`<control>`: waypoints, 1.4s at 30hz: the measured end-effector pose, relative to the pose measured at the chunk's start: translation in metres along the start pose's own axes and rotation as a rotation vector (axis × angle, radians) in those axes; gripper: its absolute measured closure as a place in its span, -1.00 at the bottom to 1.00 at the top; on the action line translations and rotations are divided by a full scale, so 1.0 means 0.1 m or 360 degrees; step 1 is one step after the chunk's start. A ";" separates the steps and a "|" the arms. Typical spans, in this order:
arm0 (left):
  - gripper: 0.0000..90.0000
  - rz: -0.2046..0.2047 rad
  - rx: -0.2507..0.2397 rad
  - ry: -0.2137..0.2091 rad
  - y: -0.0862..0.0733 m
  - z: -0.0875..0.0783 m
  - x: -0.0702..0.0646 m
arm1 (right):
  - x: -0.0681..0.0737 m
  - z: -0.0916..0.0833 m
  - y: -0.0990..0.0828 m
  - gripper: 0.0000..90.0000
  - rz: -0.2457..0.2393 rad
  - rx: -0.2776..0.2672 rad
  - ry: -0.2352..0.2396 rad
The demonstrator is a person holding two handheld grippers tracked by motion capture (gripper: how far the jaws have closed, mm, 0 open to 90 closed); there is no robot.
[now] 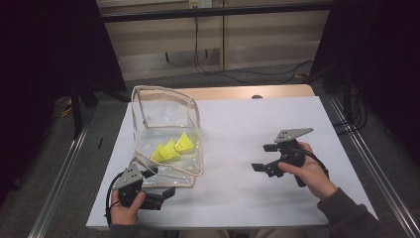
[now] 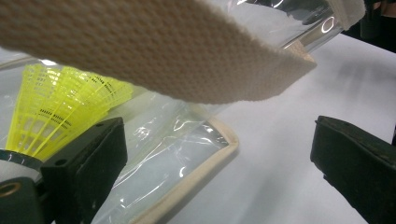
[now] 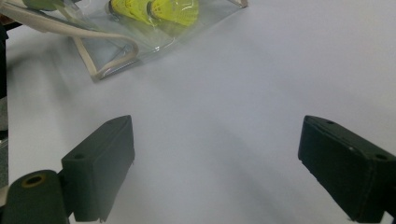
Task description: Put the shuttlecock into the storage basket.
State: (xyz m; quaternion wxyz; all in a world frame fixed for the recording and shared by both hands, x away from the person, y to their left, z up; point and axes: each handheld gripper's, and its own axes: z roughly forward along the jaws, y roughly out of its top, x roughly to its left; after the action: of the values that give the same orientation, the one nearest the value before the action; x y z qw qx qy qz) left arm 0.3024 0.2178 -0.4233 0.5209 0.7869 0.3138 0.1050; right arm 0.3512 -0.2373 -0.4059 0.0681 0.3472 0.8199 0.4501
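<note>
Here, a clear pouch (image 1: 166, 134) sits on a white table (image 1: 237, 188).

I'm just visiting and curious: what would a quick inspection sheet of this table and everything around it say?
Surface: white table top, bare apart from the bag.
Job's things: clear bag with beige trim, standing open; yellow shuttlecocks inside it.
Clutter: nothing seen.
Grippers: left gripper open at the bag's near edge, its jaws apart, the beige strap above them; right gripper open over bare table, holding nothing.
Cables: black gripper cable at the left hand; black cables on the floor behind.
Surroundings: dark curtains, metal rails beside the table.
</note>
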 end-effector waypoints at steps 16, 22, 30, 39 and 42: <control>-0.92 -0.0002 0.0000 -0.0002 0.00 0.00 0.00 | -0.03 -0.06 -0.12 -0.77 0.0013 -0.0008 -0.0012; -0.92 -0.0005 -0.0003 -0.0002 0.00 0.01 -0.01 | -0.03 -0.07 -0.16 -0.77 0.0015 -0.0009 -0.0016; -0.92 -0.0002 0.0002 -0.0002 0.00 0.01 -0.01 | -0.03 -0.07 -0.21 -0.78 0.0012 -0.0006 -0.0018; -0.92 0.0004 -0.0004 -0.0004 0.00 0.01 -0.01 | -0.04 -0.12 -0.27 -0.78 0.0022 -0.0017 -0.0025; -0.92 -0.0001 -0.0003 -0.0005 0.00 0.01 -0.01 | -0.05 -0.13 -0.30 -0.78 0.0028 -0.0023 -0.0029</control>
State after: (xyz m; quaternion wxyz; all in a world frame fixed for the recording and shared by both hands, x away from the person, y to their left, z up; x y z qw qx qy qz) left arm 0.3023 0.2165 -0.4239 0.5222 0.7863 0.3132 0.1039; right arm 0.3341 -0.2595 -0.4230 0.0741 0.3579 0.8130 0.4533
